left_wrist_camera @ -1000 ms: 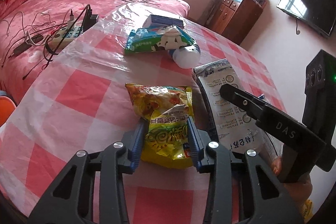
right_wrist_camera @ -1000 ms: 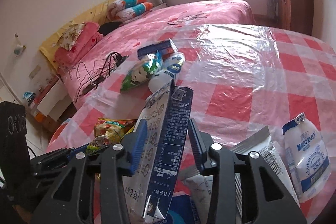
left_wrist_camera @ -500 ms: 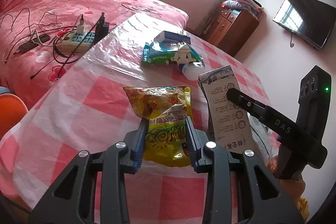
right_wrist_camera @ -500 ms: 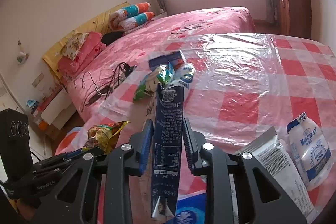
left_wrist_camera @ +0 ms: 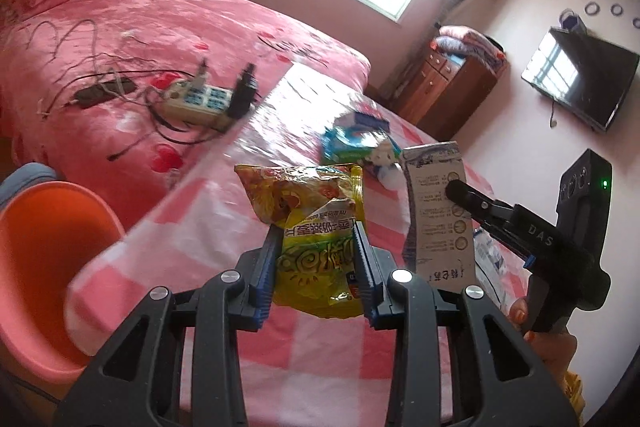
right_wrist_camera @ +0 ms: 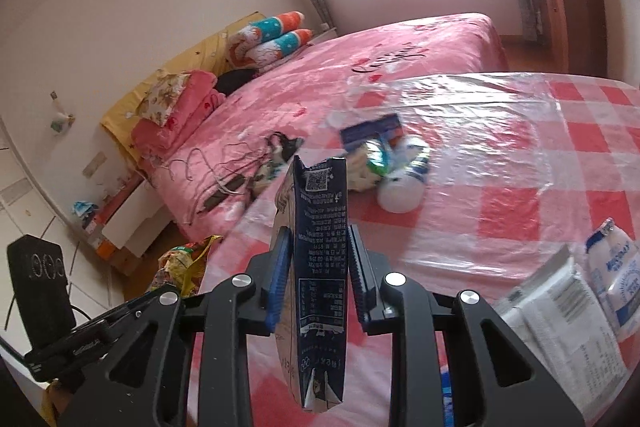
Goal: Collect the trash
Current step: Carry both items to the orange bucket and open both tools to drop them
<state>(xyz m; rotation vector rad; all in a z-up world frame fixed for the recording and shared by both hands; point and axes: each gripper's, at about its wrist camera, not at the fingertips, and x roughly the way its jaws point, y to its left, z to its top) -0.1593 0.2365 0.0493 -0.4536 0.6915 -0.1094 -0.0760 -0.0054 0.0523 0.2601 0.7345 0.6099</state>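
My left gripper (left_wrist_camera: 316,247) is shut on a crumpled yellow snack bag (left_wrist_camera: 316,227), lifted above the checked table (left_wrist_camera: 192,227). An orange bin (left_wrist_camera: 44,263) stands below the table's left edge. My right gripper (right_wrist_camera: 318,251) is shut on a flattened dark blue milk carton (right_wrist_camera: 320,259), held upright off the table. In the left wrist view the carton (left_wrist_camera: 438,215) and the right gripper's finger (left_wrist_camera: 476,203) show at the right. In the right wrist view the snack bag (right_wrist_camera: 184,263) and the left gripper's body show at lower left.
More trash lies on the table: a green-and-white packet (left_wrist_camera: 352,143), a white bottle (right_wrist_camera: 404,183), a blue box (right_wrist_camera: 372,129), a white pouch (right_wrist_camera: 616,271) and a grey-white packet (right_wrist_camera: 560,311). A power strip with cables (left_wrist_camera: 196,99) lies on the pink bed.
Both grippers have risen and pulled back from the table with their loads. The right gripper squeezed the carton flat. The orange bin has come into the left wrist view.
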